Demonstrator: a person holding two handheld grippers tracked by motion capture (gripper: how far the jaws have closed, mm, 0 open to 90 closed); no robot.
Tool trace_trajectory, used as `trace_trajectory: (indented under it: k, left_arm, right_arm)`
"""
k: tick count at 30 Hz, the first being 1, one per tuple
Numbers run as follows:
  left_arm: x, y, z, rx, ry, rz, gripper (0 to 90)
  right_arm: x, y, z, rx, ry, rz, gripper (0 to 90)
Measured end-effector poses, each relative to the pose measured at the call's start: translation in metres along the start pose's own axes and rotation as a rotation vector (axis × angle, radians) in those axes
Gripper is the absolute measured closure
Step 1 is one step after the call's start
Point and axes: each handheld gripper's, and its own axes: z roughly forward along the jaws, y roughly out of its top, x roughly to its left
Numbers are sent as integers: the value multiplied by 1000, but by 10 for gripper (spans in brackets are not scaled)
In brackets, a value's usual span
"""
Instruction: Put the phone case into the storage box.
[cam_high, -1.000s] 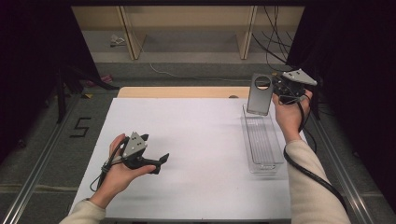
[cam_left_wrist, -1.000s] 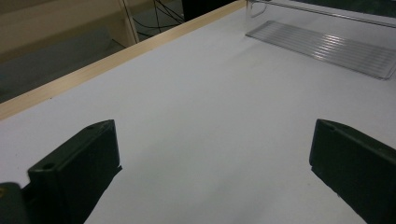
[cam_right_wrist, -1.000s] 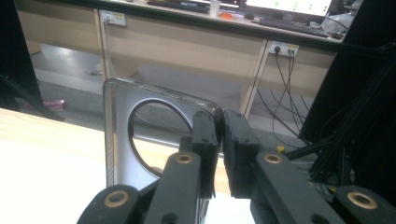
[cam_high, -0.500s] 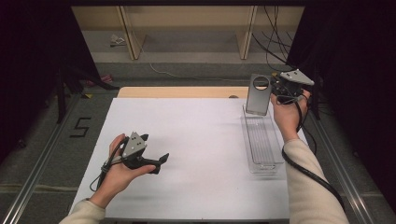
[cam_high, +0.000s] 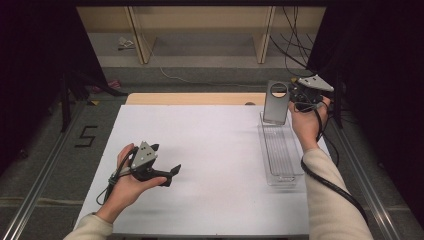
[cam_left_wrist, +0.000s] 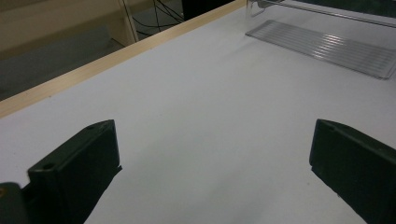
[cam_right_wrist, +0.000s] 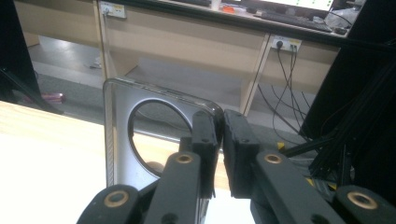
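Where the high view looks down on the white desk (cam_high: 215, 150), the right gripper (cam_high: 295, 96) is raised above the desk's far right corner, its jaws pinched on the upper right edge of a flat grey metal plate with rounded corners and a large round hole near its top (cam_high: 276, 103). This plate hangs upright over the far end of a long clear plastic tray (cam_high: 292, 176), which lies along the desk's right edge. Whether the plate's lower edge touches the tray I cannot tell. Near the desk's front left corner, the left gripper (cam_high: 172, 172) rests low in the person's hand, jaws apart and holding nothing.

From the left gripper view, its two black jaws stand wide over bare white surface, and the clear tray with its ribbed floor (cam_left_wrist: 327, 44) lies well apart toward the far side.

Along the right gripper view, the jaws are nearly together on the plate's thin rim (cam_right_wrist: 212, 112). The plate looks smooth, dull silver and rigid, with floor and shelving visible through the hole.

By my judgement the plate is picked up and held securely; the remaining work looks to be either lowering it into the tray and letting go, or carrying it clear.
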Motion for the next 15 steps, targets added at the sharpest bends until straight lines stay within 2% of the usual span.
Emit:
trace_trajectory:
  k: [15]
  left_arm:
    - [0,0,0,0,0,0,11]
  right_arm:
    - [3,-2,6,10,3,-5,839]
